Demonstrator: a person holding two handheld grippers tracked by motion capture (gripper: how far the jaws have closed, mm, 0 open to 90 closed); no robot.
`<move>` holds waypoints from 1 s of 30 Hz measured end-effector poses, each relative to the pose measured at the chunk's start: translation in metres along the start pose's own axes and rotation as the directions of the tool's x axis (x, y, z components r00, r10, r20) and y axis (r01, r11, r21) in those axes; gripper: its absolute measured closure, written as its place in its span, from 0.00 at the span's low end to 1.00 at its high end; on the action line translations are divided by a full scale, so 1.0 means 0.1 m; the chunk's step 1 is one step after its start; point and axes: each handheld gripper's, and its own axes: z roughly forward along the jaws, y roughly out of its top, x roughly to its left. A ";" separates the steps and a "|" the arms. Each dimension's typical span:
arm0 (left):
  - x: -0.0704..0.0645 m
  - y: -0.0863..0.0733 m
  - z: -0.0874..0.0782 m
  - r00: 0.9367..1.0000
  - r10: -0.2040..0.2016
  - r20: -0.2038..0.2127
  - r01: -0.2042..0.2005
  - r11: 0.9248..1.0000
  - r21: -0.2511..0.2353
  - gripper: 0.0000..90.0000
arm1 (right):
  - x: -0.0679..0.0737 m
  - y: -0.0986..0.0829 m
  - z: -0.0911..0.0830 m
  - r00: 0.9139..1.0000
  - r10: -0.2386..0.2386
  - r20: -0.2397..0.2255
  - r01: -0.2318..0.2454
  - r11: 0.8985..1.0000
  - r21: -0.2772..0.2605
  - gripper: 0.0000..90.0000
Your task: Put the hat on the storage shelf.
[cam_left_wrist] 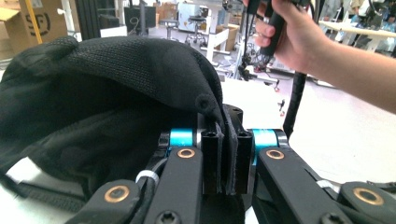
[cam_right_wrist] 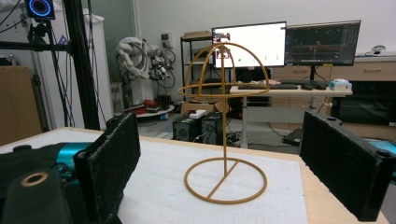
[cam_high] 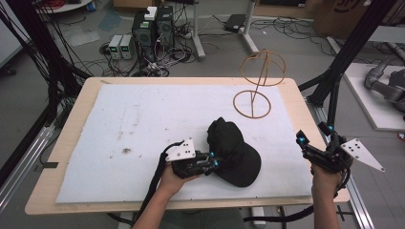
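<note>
Table [cam_high: 71, 138]: pale wood, covered by a white mat [cam_high: 143, 124], stained left of centre; serves as work surface.

Left gripper [cam_high: 213, 164]: lower centre of the high view, held in the left hand [cam_high: 177, 180], pointing right. Fingers [cam_left_wrist: 212, 156] pressed together on a fold of fabric at the cap's edge, seen pinched between the pads in the left gripper view. Grip at the rim probably chosen so the crown hangs free for lifting.

Black cap [cam_high: 234, 150]: lower centre-right of the high view, lying on the mat, crown bulging, brim toward the frame's lower right. Large in the left half of the left gripper view [cam_left_wrist: 116, 84].

Wire hat stand [cam_high: 258, 86]: upper right of centre, upright near the table's far edge, ring base under a domed cage; well apart from the cap. Centre of the right gripper view [cam_right_wrist: 224, 126]. Likely destination for the cap, judging by its shape.

Right gripper [cam_high: 313, 143]: far right, at the table's right edge, held in the right hand [cam_high: 325, 179]. Fingers [cam_right_wrist: 114, 161] spread wide, holding nothing, aimed at the stand; apparently waiting to assist.
</note>
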 end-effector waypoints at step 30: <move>0.03 0.72 -0.21 0.997 0.047 -0.054 -0.055 0.987 -0.151 0.97 | 0.00 0.00 -0.01 1.000 0.003 0.001 -0.003 1.000 0.000 0.14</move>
